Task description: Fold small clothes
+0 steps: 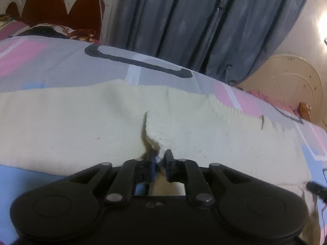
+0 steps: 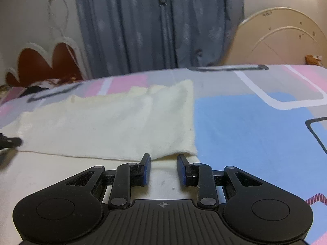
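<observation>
A cream knit garment (image 1: 81, 122) lies spread across the patterned bedsheet (image 1: 61, 65). My left gripper (image 1: 161, 159) sits low on it with its jaws only narrowly apart. A small pucker of the knit (image 1: 152, 143) rises at the tips, and the pads do not seem to press it. In the right wrist view the same garment (image 2: 112, 122) shows a folded upper layer over a lower one. My right gripper (image 2: 163, 159) stands open just above the lower layer at the fold's near edge, with nothing between its fingers.
The bedsheet (image 2: 245, 132) stretches flat to the right of the garment. Grey curtains (image 1: 184, 20) hang behind the bed, and a dark red headboard (image 1: 51, 6) with pillows stands at the far left. A cream curved panel (image 2: 286, 40) rises at the right.
</observation>
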Tool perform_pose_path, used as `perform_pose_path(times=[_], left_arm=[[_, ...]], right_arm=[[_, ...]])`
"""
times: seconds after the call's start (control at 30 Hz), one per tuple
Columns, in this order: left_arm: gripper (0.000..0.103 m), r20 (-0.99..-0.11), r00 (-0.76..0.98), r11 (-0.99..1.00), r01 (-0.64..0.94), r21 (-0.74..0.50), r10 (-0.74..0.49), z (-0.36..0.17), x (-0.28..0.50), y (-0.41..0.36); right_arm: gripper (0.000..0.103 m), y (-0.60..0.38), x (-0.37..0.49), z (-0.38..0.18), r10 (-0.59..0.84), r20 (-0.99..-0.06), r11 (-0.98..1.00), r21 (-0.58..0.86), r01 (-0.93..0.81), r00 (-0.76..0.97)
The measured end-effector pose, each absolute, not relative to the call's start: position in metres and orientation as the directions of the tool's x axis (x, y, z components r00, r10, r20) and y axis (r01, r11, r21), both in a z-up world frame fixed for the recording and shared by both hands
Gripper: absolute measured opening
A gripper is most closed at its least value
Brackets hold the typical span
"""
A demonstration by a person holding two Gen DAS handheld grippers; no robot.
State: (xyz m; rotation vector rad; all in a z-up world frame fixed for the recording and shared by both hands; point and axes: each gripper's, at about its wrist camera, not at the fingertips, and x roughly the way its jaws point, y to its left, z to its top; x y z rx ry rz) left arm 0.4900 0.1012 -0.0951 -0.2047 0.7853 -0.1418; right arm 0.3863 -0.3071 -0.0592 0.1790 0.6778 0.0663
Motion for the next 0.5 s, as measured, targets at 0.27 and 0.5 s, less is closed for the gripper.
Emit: perform_pose_path(times=[0.27,0.5], left_arm=[[0.04,-0.626,0.762,0.986,0.12,-0.111,-0.164,-0.066,0.477,0.08],[0.043,-0.649,0.746,0.988,0.138,-0.066,-0.148,-0.095,0.505,0.04]], right_arm=[[0.029,-0.31,0.394,-0.041,0.109,-0.564,0.98,0.197,0.006,0.819],[0.029,-0.247,0.458,-0.065,0.24,-0.593,0.97,0.168,-0.174,0.768]])
